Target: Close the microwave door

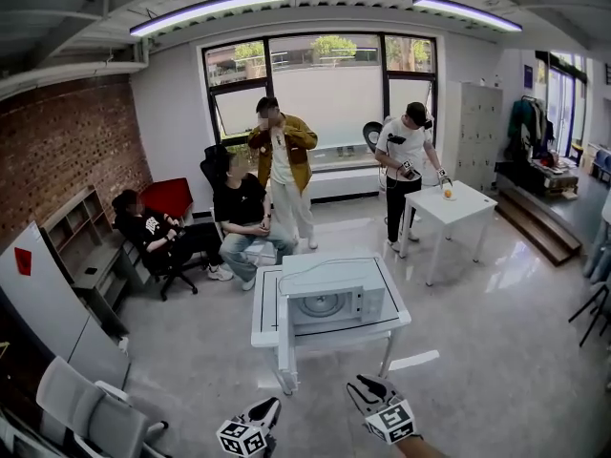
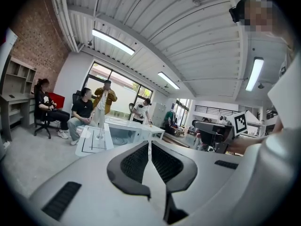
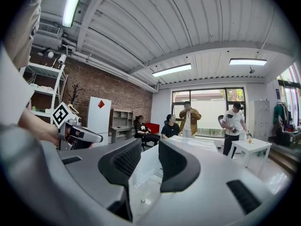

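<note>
White microwave (image 1: 334,299) sits on a counter (image 1: 266,315) mid-frame, seemingly open. Left hand-held gripper (image 1: 271,407) is closed and empty, right hand-held gripper (image 1: 359,387) wide. Approach step; next, reach its door.

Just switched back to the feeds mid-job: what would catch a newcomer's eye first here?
The white microwave on the small table mid-room, its turntable in plain sight, so it looks to be standing open. Behind it, four people gather by the window. At the head view's bottom edge, the left gripper has its fingers together, the right gripper its fingers apart, both empty and short of the table.
</note>
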The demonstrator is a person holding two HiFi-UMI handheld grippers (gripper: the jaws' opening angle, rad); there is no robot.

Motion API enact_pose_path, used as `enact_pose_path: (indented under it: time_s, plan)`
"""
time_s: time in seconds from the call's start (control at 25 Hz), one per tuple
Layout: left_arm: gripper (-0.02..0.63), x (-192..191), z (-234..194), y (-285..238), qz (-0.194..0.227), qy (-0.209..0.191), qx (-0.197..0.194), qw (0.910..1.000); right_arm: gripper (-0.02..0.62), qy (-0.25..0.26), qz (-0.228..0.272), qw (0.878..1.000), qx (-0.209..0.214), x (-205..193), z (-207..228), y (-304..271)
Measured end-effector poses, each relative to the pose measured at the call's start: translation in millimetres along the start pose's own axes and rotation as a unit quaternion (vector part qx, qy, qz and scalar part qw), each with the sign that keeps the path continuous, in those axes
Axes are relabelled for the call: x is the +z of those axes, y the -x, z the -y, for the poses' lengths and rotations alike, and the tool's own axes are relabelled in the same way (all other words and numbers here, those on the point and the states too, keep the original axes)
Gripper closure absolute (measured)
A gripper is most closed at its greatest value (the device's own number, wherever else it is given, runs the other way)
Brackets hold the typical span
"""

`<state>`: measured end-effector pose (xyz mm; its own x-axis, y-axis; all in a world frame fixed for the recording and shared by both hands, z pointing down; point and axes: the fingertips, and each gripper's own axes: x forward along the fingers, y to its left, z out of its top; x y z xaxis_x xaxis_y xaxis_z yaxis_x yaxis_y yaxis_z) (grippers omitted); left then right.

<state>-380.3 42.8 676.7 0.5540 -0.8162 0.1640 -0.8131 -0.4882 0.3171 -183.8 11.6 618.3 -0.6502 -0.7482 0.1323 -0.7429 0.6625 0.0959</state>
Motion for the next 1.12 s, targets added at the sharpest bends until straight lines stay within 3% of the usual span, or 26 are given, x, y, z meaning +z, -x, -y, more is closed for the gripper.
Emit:
enact_pose_path:
  time_s: [0.48,0.84,1.12]
  plan:
    - [0.592,3.6,-34.9,-39.7,-0.014,-0.007,-0.001,0.9999,0.491,-0.006,-0.008,1.0,0.006,-8.2,23.4,-40.3]
    - [0.541,-12.9,-61.0,-91.0,-0.051,-0.021,0.036,0.9978,0.491,-0.001,-0.012,0.999,0.037,-3.8,64.4,-79.7]
    - [0.458,-40.5,-97.4,-129.6,-0.091,-0.012,0.093,0.9915,0.491,-0.003,-0.016,0.997,0.07,2.0,92.4,-105.6]
